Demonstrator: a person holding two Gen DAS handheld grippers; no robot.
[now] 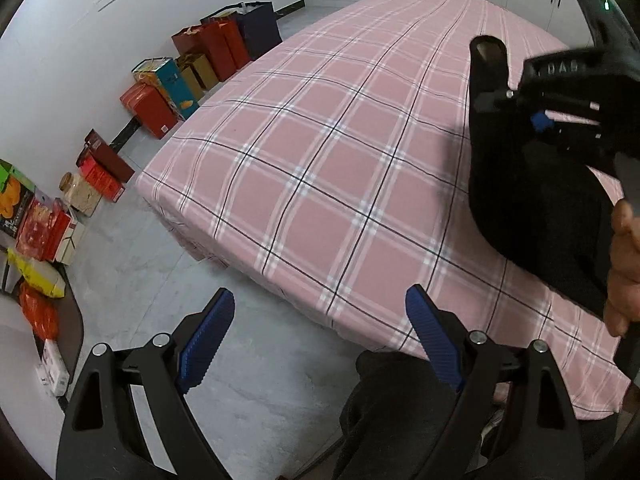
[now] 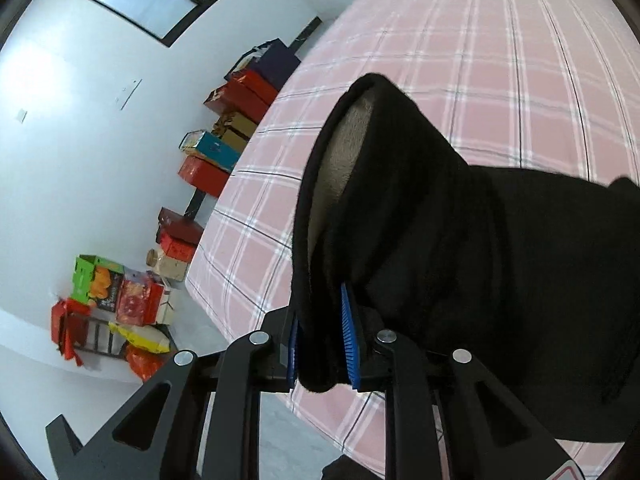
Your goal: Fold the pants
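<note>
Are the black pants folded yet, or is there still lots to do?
Not folded yet. Done so far: the right hand-held gripper has pinched a bunched edge of the black pants. In hand: it holds that part raised over the pink checked bed, the rest trailing down onto it. Left to do: the left hand-held gripper is open and empty, and no neat fold shows yet, so probably all the folding.

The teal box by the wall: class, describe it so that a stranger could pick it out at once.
Start at the pink plaid bed, then look to the row of boxes along the white wall beside it. Among red and tan neighbours, the teal box is the only blue-green one.
</note>
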